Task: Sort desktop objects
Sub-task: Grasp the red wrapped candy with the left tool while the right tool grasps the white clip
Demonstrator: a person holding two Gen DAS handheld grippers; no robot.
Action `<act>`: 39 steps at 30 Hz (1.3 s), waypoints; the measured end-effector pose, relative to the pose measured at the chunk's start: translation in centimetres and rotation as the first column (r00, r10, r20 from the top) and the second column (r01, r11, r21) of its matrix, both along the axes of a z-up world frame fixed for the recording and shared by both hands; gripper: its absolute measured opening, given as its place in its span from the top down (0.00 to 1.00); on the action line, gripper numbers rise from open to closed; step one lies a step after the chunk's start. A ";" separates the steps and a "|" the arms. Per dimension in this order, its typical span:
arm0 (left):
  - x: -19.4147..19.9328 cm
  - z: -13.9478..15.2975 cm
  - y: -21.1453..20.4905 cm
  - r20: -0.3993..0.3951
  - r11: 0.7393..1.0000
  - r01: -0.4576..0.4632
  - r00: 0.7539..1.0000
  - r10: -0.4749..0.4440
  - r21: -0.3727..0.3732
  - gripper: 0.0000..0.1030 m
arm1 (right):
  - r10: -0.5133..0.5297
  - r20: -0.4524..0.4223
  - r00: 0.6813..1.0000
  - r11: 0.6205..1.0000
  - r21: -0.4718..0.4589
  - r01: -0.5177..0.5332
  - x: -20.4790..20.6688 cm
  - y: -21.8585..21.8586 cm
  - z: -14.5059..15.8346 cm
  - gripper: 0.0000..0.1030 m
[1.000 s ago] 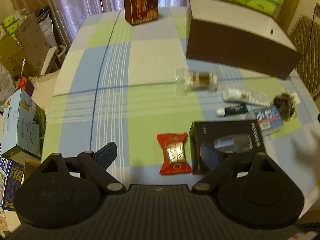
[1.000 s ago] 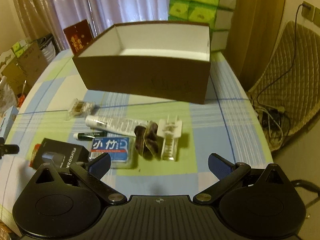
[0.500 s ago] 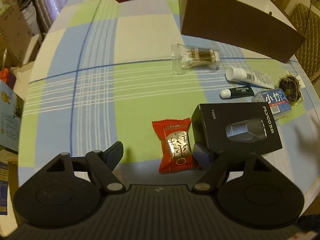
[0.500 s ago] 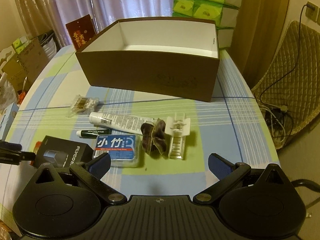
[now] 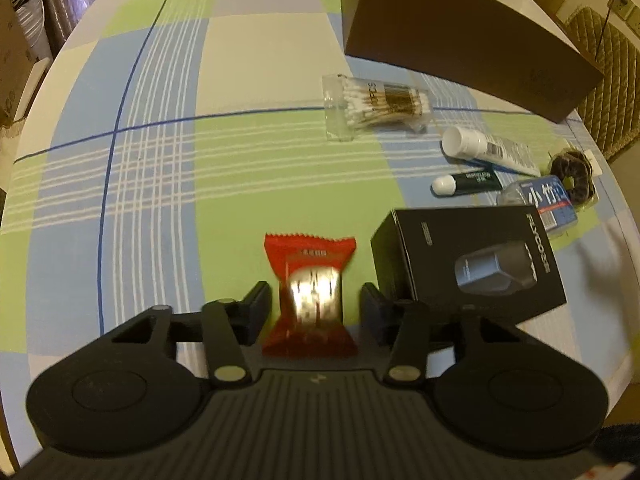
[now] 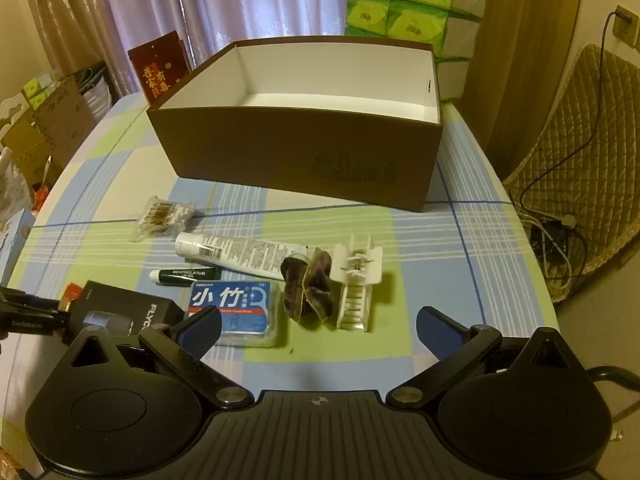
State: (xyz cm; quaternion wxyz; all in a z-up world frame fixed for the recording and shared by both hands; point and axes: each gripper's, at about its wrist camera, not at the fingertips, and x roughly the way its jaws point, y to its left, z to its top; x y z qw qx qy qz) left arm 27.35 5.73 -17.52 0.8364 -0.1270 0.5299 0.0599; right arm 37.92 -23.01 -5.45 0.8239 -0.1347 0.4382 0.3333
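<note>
The left gripper (image 5: 312, 312) is seen low over the checked counter (image 5: 160, 184), its jaws narrowed around a red snack packet (image 5: 310, 268); a sliver of gap shows on each side, so no firm contact can be confirmed. The packet lies flat on the cloth. At 3 o'clock from it, just beside, a black shaver box (image 5: 468, 264) is seen. Further out at 1 o'clock, a bag of cotton swabs (image 5: 376, 106), a white tube (image 5: 488, 150), a small green lip-gel stick (image 5: 468, 182) and a blue floss case (image 5: 548, 200) are spread out, with a dark scrunchie (image 5: 572, 172) beyond.

The right gripper (image 6: 320, 320) is held wide apart above the counter, nothing between its jaws. Directly at 12 o'clock, a white hair claw clip (image 6: 356, 284) is seen touching the scrunchie. At the far side, an open brown box (image 6: 296, 152) with a white interior is standing, seemingly empty, though its floor is only partly visible.
</note>
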 end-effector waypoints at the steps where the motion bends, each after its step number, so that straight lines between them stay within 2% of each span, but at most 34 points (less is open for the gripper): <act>1: 0.2 0.0 0.2 0.004 1.000 -0.006 1.000 0.006 0.000 0.68 | -0.001 0.000 1.000 1.000 -0.002 0.001 0.1 0.1 -0.1 0.02; 4: 0.3 0.0 0.7 0.011 1.000 -0.018 1.000 0.018 0.007 0.74 | -0.004 0.001 1.000 1.000 -0.007 0.004 0.5 0.1 -0.5 0.02; 9: 0.1 -0.2 1.5 0.009 0.997 -0.056 0.998 0.055 0.044 0.76 | -0.029 -0.003 1.000 0.999 -0.014 0.029 1.4 -0.4 -1.6 0.02; 14: -0.4 -0.3 2.8 0.001 0.991 -0.121 0.993 0.122 0.062 0.76 | -0.060 0.028 0.998 0.998 -0.012 0.061 2.5 -1.0 -2.4 0.03; 15: -0.4 -0.3 3.0 -0.001 0.989 -0.131 0.991 0.132 0.065 0.76 | -0.065 0.035 0.997 0.998 -0.015 0.065 2.8 -1.1 -2.5 0.04; 17: -0.6 -0.3 3.4 -0.003 0.987 -0.149 0.989 0.150 0.066 0.76 | -0.061 0.053 0.997 0.998 -0.014 0.062 3.4 -1.1 -2.8 0.26; 20: -0.6 -0.3 3.4 -0.004 0.985 -0.157 0.987 0.158 0.068 0.76 | -0.054 0.044 0.998 0.998 -0.031 0.056 4.3 -0.8 -3.8 0.40; 23: -0.5 -0.4 3.2 -0.006 0.984 -0.157 0.987 0.158 0.078 0.76 | -0.034 0.030 0.999 0.999 -0.040 0.036 4.8 -0.3 -4.9 0.49; 29: -0.3 -0.4 3.2 -0.006 0.983 -0.167 0.986 0.168 0.079 0.76 | 0.001 0.017 1.000 0.999 -0.053 0.000 5.7 0.6 -6.7 0.57; 39: 0.8 -0.6 2.4 -0.012 0.985 -0.133 0.991 0.135 0.109 0.74 | 0.054 0.057 0.997 0.998 -0.047 -0.051 6.8 2.9 -8.3 0.57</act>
